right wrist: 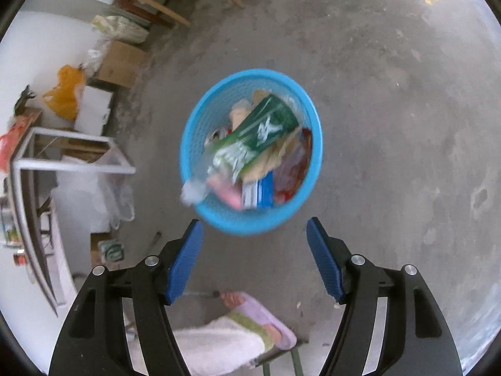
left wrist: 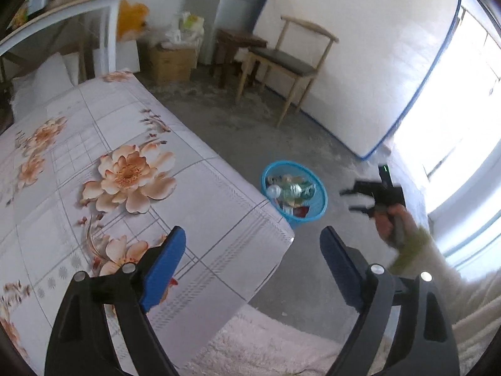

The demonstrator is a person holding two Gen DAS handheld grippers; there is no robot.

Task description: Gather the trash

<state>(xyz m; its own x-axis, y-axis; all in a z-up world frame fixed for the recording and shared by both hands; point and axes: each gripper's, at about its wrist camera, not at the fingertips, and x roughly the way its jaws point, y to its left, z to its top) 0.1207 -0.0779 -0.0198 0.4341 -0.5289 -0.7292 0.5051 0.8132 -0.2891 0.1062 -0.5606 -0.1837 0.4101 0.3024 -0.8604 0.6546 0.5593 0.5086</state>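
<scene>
A blue mesh basket (right wrist: 200,116) stands on the grey concrete floor, filled with trash: a crushed plastic bottle with a green label (right wrist: 260,131), a blue-and-white packet (right wrist: 260,192) and red and pink wrappers. My right gripper (right wrist: 254,228) hangs above the basket's near rim, jaws open and empty. From the left wrist view the same basket (left wrist: 319,211) sits just past the bed's corner. My left gripper (left wrist: 253,250) is open and empty over that corner. My right gripper (left wrist: 347,200), held in a hand, is right of the basket.
A bed with a floral sheet (left wrist: 125,156) fills the left. A wooden chair (left wrist: 281,59), a mattress leaning on the wall (left wrist: 360,62) and a cardboard box (left wrist: 170,62) stand at the back. A white table frame (right wrist: 72,163) and a slippered foot (right wrist: 260,316) are nearby.
</scene>
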